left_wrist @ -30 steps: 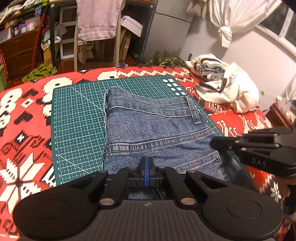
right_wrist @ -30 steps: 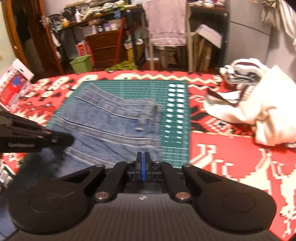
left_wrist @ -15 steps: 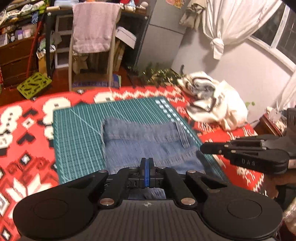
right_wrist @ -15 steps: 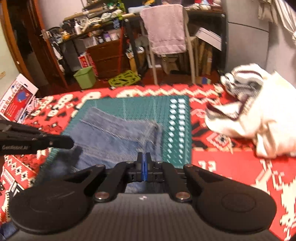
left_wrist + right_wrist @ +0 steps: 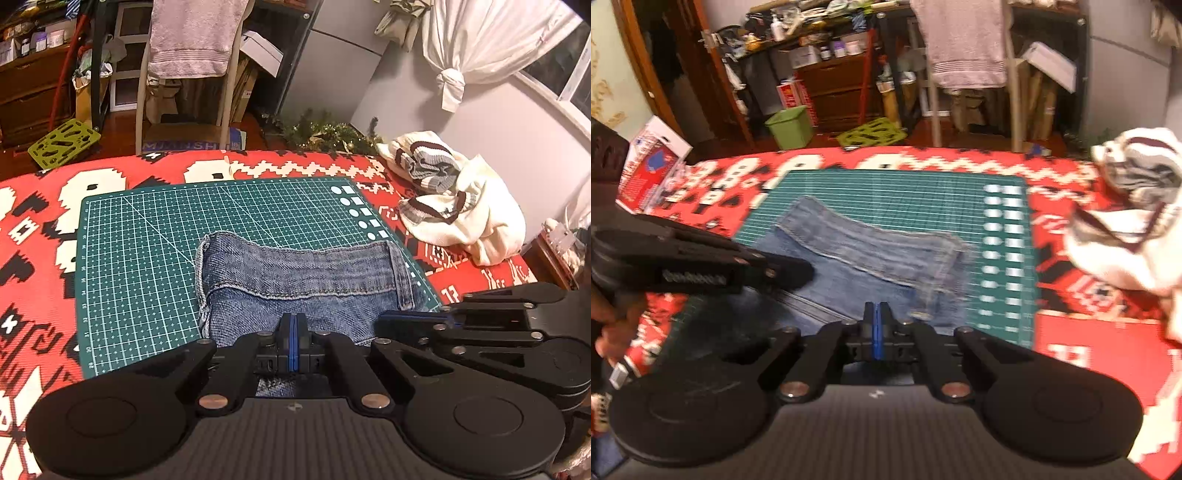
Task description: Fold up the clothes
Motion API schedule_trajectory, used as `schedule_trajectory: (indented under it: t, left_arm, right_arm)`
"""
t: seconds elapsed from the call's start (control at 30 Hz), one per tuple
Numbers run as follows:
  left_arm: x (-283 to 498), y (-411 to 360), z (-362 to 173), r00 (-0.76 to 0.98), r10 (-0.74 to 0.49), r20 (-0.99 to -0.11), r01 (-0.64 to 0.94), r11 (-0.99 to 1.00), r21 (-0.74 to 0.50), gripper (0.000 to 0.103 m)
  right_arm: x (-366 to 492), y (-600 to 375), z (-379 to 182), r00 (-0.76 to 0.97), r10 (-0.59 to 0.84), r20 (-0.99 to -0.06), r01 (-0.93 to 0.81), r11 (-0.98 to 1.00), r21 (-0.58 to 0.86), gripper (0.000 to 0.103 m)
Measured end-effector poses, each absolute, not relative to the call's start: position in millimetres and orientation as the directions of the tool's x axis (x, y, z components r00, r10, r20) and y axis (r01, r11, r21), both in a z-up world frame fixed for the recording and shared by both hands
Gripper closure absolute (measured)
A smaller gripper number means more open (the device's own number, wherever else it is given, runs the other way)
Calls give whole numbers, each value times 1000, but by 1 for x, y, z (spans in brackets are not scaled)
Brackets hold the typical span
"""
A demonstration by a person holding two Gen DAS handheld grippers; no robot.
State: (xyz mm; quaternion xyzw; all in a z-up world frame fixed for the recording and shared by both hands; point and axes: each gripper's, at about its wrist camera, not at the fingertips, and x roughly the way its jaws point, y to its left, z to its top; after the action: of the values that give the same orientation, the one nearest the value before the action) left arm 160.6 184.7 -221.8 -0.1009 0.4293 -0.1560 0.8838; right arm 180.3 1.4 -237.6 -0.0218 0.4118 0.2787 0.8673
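Observation:
Blue denim jeans (image 5: 303, 273) lie folded on a green cutting mat (image 5: 147, 258), hem edge towards the far side. My left gripper (image 5: 293, 332) is shut, its blue pads pressed together over the near edge of the denim, and cloth shows under the fingers. The right gripper (image 5: 384, 321) comes in from the right at the jeans' near right corner. In the right wrist view, the right gripper (image 5: 875, 325) is also shut at the near edge of the jeans (image 5: 871, 251), with the left gripper (image 5: 809, 273) just to its left. That view is blurred.
The green mat (image 5: 905, 192) sits on a red, white and black patterned blanket (image 5: 44, 229). A crumpled white sweater (image 5: 454, 218) lies at the right. A red and white box (image 5: 650, 162) is at the far left. Behind stands a chair with a pink towel (image 5: 192, 37).
Both grippers have drawn back and up with the denim. The jeans' far edge has slid nearer, baring more of the mat. The two grippers now sit closer together.

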Motion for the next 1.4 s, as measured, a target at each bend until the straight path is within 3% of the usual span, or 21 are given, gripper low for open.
schedule_trajectory:
  t: [0.17, 0.47, 0.6, 0.87, 0.93, 0.97, 1.03, 1.07, 1.13, 1.17, 1.4]
  left_arm:
    - [164, 185, -224, 588, -377, -716, 191, 924, -330, 102]
    - [168, 182, -220, 577, -377, -724, 217, 926, -309, 103]
    - [169, 187, -211, 585, -381, -717, 214, 924, -316, 103]
    - [165, 195, -186, 597, -388, -702, 232, 921, -312, 101]
    - [167, 203, -182, 600, -374, -707, 222, 927, -302, 98]
    - [168, 207, -181, 603, -368, -708, 214, 929, -302, 98]
    - [170, 218, -179, 610, -362, -705, 190, 930, -313, 96]
    - [172, 224, -178, 613, -359, -704, 179, 931, -319, 93]
    - [176, 233, -179, 615, -348, -707, 159, 934, -321, 76]
    - [179, 236, -180, 612, -346, -712, 152, 934, -323, 75]
    - [194, 253, -207, 531, -451, -717, 125, 879, -461, 75]
  right_arm:
    - [183, -21, -240, 523, 473, -709, -445, 861, 246, 103]
    - [178, -27, -235, 562, 417, -715, -415, 889, 192, 103]
    - [188, -51, -229, 552, 437, -710, -341, 895, 287, 101]
    - [187, -36, -216, 530, 474, -704, -456, 859, 235, 100]
    - [195, -37, -213, 529, 483, -698, -443, 859, 258, 92]
    - [200, -39, -211, 527, 490, -694, -435, 857, 275, 78]
    - [210, -39, -210, 515, 499, -697, -427, 854, 296, 73]
    - [216, -39, -211, 506, 504, -700, -427, 851, 305, 71]
    - [228, -37, -214, 489, 498, -716, -422, 853, 305, 63]
    - [234, -37, -217, 479, 496, -724, -420, 854, 307, 59]
    - [265, -39, -239, 397, 534, -746, -416, 830, 373, 57]
